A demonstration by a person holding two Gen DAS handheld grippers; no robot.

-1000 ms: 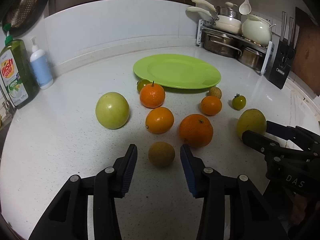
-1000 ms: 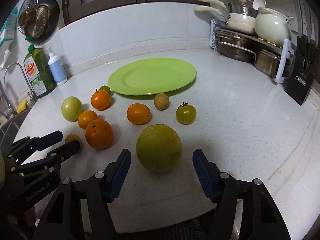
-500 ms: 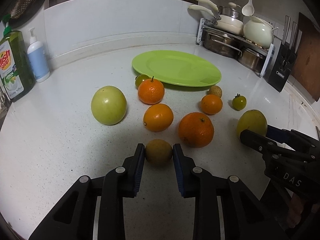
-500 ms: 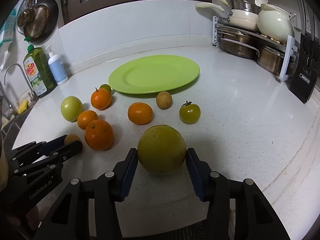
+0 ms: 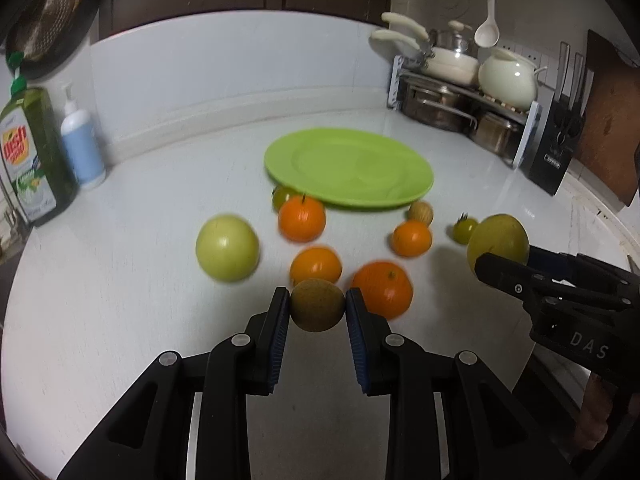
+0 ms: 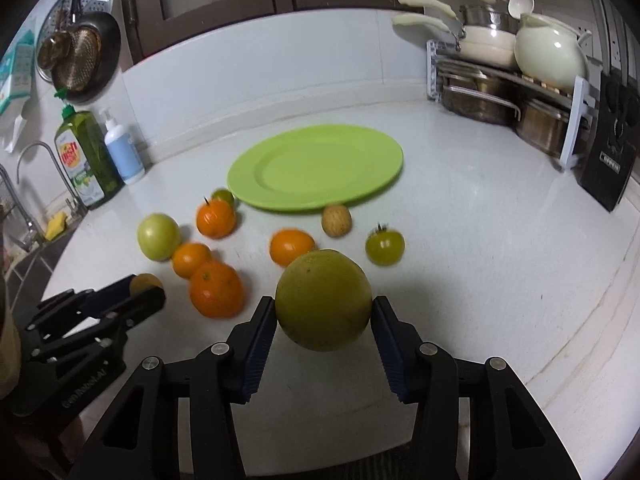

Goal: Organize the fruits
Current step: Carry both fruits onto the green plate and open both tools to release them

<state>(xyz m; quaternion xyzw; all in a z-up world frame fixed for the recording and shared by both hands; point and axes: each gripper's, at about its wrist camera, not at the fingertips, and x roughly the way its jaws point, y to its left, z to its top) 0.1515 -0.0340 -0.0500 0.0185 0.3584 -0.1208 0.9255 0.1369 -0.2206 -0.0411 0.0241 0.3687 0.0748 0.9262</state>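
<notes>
Kitchen corner, white speckled table (image 5: 100, 320) with pots racked at the far right and soap bottles far left. Working out from the tools: the left tool (image 5: 317, 312) is clamped on a small brownish fruit (image 5: 317, 305), both blue pads pressed to its sides, and the fruit looks lifted clear of the table. The right tool (image 6: 323, 312) is clenched around the big yellow-green fruit (image 6: 323, 300), also looking raised, with the fruit bulging well above and below the pads.

Both fruits sit right at the fingertips, so the thing that matters now is the green plate (image 6: 316, 168): it lies straight ahead and far from both tools, slightly right of the left one and slightly left of the right one. Neither hand looks clearly nearer, I'd guess. Both tools point forward, roughly level, side by side, tilted a bit down at the table.

Between tools and plate there's loose fruit to clear: the large orange (image 5: 382, 289), two more oranges, a green apple (image 5: 227, 248), a little green tomato (image 6: 384, 246). I'd carry high over those.
</notes>
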